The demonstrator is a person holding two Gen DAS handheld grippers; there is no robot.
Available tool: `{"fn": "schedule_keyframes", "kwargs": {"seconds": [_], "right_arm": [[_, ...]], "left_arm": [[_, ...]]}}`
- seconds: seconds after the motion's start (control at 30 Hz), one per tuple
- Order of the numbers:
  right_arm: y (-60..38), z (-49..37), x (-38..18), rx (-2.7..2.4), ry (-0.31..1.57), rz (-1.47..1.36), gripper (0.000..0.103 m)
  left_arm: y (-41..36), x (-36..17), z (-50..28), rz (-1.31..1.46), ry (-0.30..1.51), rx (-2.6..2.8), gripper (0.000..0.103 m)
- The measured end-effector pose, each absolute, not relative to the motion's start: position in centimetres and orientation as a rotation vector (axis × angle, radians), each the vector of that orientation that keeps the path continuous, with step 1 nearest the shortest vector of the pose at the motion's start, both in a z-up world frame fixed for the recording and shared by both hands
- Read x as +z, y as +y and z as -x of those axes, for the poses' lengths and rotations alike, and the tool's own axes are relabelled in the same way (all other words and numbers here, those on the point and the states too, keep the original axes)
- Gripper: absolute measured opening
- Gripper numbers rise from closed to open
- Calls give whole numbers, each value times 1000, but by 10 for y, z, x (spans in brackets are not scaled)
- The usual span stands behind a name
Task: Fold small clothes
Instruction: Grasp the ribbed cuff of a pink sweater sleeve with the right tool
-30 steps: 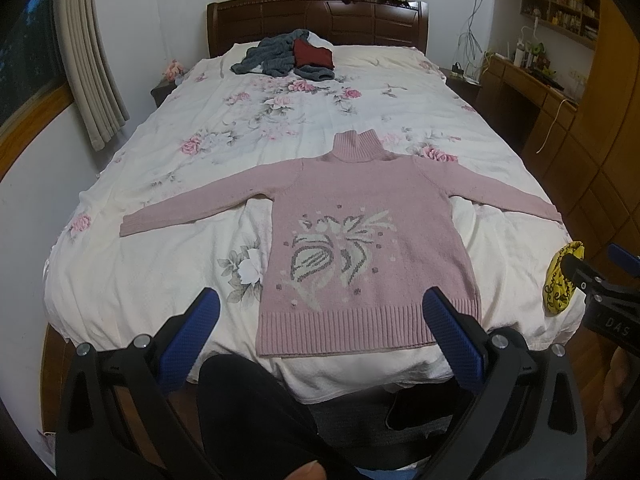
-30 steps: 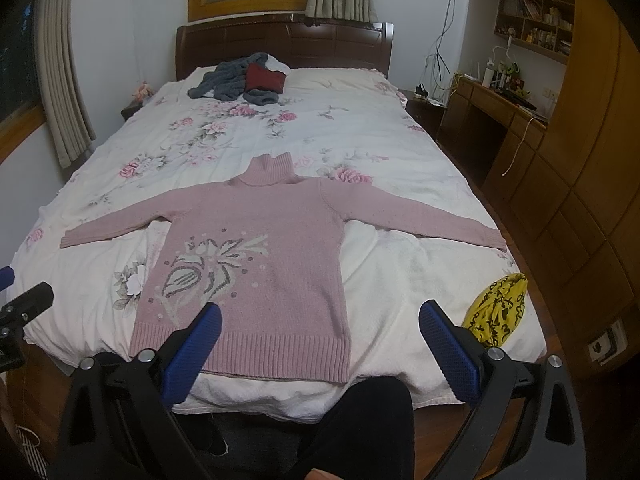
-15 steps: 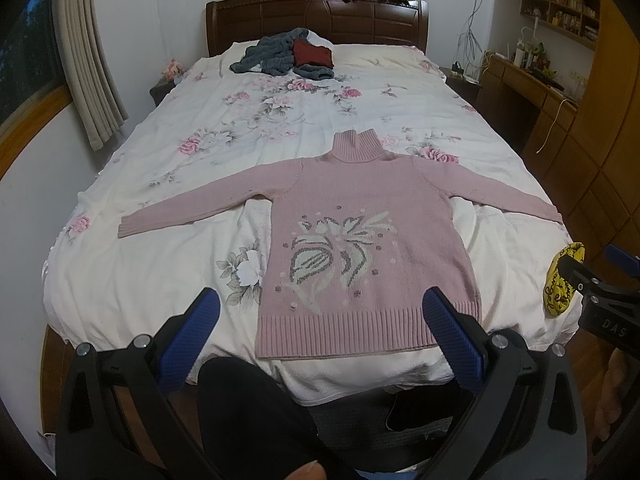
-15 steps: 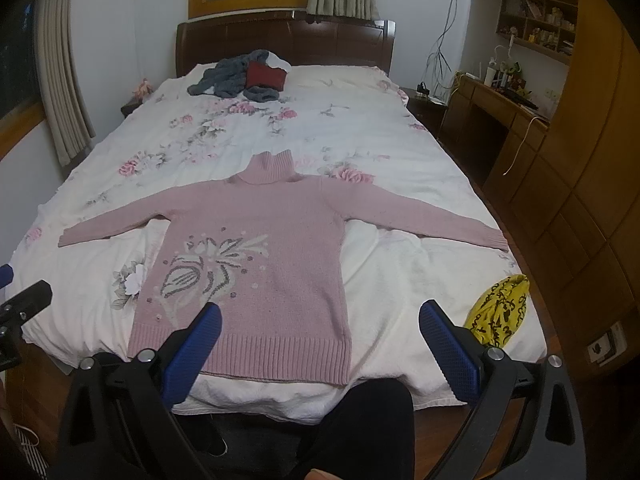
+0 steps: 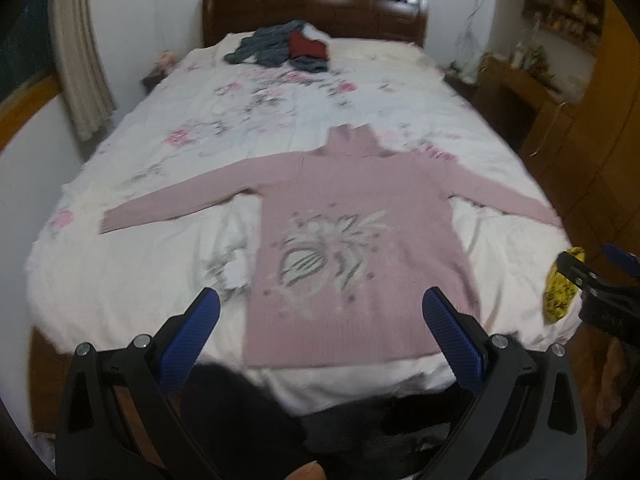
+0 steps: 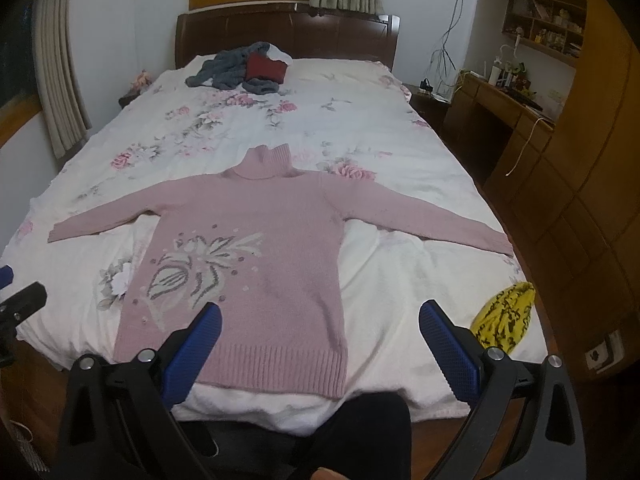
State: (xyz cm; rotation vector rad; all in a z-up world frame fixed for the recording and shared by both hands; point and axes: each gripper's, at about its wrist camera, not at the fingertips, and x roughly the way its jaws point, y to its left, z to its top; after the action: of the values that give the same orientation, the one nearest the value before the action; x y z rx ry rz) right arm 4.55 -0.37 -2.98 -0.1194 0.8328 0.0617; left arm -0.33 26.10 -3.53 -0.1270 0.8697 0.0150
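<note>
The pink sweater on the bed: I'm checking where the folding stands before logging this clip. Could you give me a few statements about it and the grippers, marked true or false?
1. The pink sweater lies flat with both sleeves spread out to the sides. True.
2. The left gripper is clamped on the sweater's hem. False: its jaws stand wide open, short of the hem, holding nothing.
3. The right gripper is open and empty. True.
4. A yellow patterned cloth sits near the bed's corner on the right. True.
5. The sweater's collar points toward the person. False: the collar points toward the headboard; the ribbed hem is nearest the person.
6. The grey and red clothes lie on top of the sweater. False: they lie far off, by the headboard.
</note>
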Motion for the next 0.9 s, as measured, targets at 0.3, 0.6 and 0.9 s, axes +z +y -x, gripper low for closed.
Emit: {"fn": "schedule_keyframes", "kwargs": {"seconds": [0.3, 0.6, 0.9], "right_arm": [[-160, -149, -98, 109, 983, -380, 99], [-395, -221, -200, -101, 949, -1078, 61], [-520, -262, -265, -264, 746, -1355, 55]], "left_arm": [[243, -77, -35, 131, 846, -190, 100], [237, -98, -74, 262, 832, -258, 100], [236, -130, -120, 382, 907, -235, 100]]}}
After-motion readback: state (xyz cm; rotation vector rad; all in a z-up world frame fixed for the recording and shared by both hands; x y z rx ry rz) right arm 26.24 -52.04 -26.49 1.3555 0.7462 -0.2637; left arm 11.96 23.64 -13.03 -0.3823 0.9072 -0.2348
